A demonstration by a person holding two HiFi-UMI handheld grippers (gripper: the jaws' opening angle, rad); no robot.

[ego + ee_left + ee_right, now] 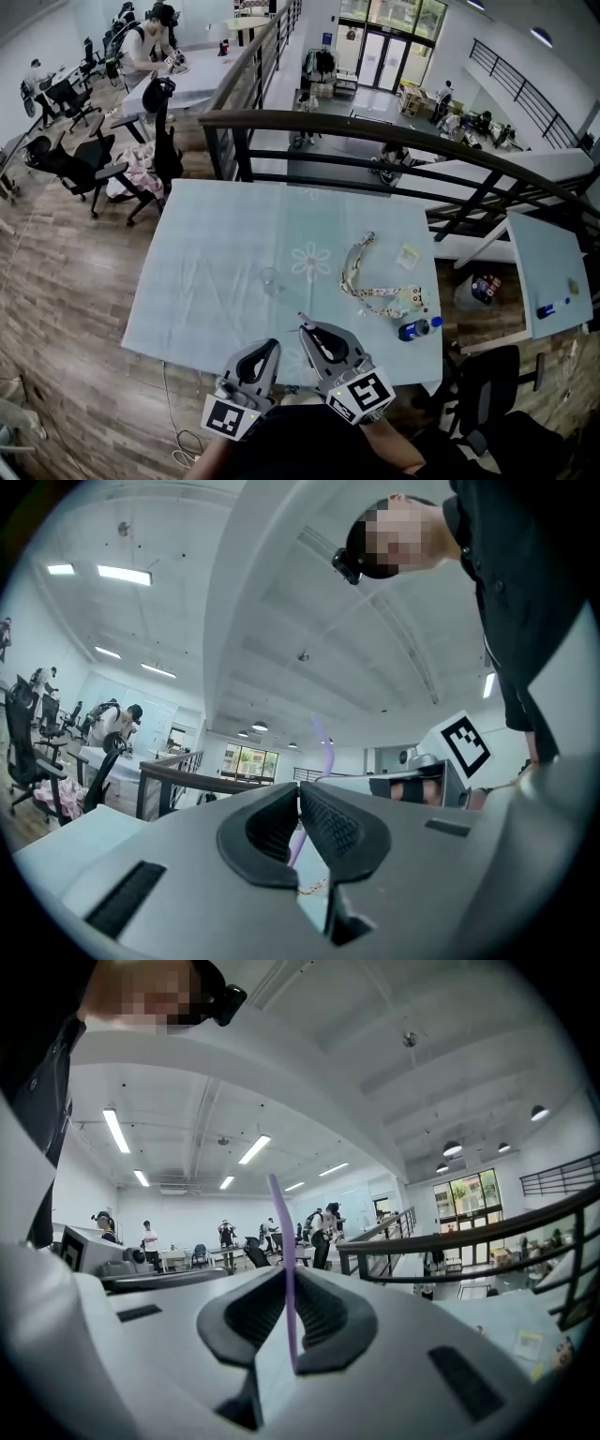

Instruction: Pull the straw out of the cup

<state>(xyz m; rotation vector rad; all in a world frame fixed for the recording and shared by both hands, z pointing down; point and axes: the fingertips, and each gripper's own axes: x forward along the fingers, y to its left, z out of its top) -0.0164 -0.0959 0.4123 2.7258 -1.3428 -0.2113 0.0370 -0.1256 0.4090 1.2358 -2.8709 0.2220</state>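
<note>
The left hand-held gripper [298, 794] has its jaws pressed together with nothing between them. It is held low, close to the person's body, at the near edge of the worktop [216, 244].

A bit further out on the worktop stands the clear cup [270, 279]. It is upright and looks empty, with no straw in it.

The right hand-held gripper [288, 1277] is just beside the left one. Its jaws are pinching the purple straw [281, 1232], which stands up straight between the pads, well apart from the cup.

So the pulling step looks done, because the straw is out and up in the air. I think the next move is to bring the straw to a bare spot on the worktop, lay it down gently and let go. The grip should stay soft, since a thin straw can bend or slip.

To the right lie a patterned lanyard [380, 296] and a small bottle [417, 329] with a blue label. Any print on them is too small to read. The only clear marks are the black-and-white squares on the two gripper cubes. They are patterns, not words.
</note>
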